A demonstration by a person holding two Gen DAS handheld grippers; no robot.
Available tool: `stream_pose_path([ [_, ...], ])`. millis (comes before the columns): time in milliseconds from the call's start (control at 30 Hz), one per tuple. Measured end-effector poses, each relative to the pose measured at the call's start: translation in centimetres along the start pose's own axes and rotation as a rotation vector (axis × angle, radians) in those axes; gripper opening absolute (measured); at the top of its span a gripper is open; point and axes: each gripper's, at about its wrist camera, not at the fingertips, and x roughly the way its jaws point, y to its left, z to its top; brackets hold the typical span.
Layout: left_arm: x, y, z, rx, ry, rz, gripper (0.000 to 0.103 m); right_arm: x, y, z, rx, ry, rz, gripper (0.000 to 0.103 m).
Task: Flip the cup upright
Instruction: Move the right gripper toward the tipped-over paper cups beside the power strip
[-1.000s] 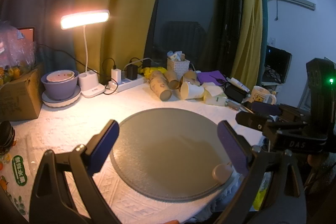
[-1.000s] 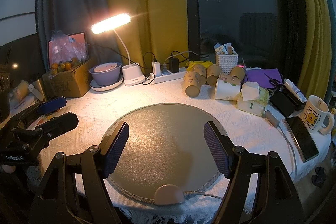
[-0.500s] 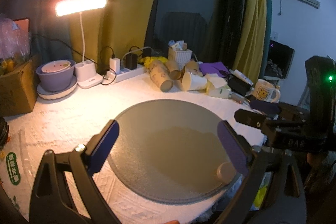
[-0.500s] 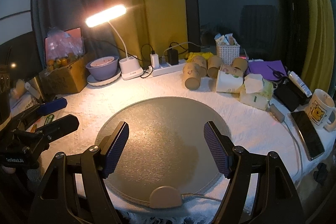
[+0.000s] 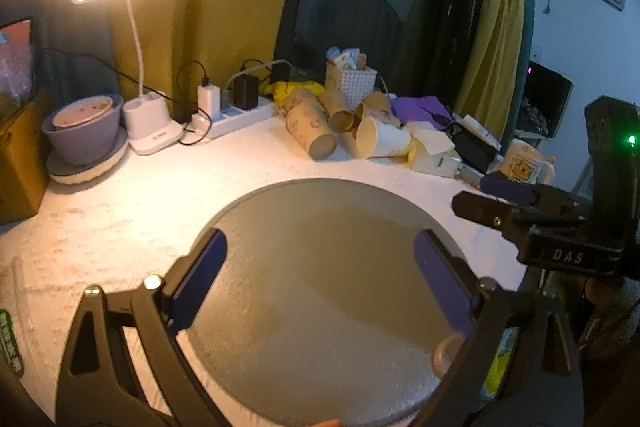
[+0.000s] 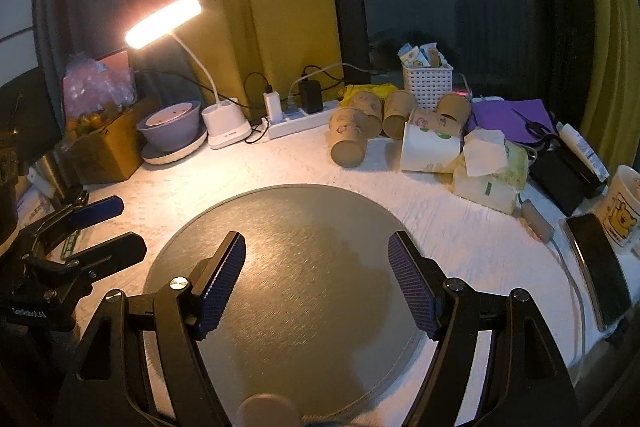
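While both grippers hover over the round grey mat, left gripper and right gripper gape wide, empty; brown paper cup lies tipped beyond the mat, beside white cup.

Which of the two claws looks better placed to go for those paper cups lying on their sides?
Probably the right gripper. The fallen paper cups lie ahead and slightly to its right, on its own side of the round mat. The left gripper would need to cross further. Both are open and empty.
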Motion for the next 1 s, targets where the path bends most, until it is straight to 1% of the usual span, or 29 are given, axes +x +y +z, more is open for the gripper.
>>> stream_pose_path([
  [100, 1.8, 0.1, 1.0, 0.004, 0.023, 0.001, 0.095, 1.2, -1.1, 0.7, 0.002, 0.006, -0.001, 0.077],
  [267, 5.0, 0.5, 2.6, -0.024, 0.07, -0.016, 0.095, 3.1, -2.8, 1.9, 0.005, 0.01, -0.004, 0.077],
  [633, 11.1, 0.3, 5.4, -0.03, 0.129, -0.029, 0.095, 7.6, -6.2, 4.5, -0.001, 0.023, -0.002, 0.077],
  [867, 15.2, 0.8, 7.4, -0.056, 0.171, -0.036, 0.095, 9.9, -8.5, 6.5, -0.006, 0.008, -0.013, 0.077],
  [1000, 17.5, 1.5, 8.5, -0.081, 0.2, -0.042, 0.095, 11.5, -9.7, 7.6, -0.01, 0.018, -0.022, 0.077],
])
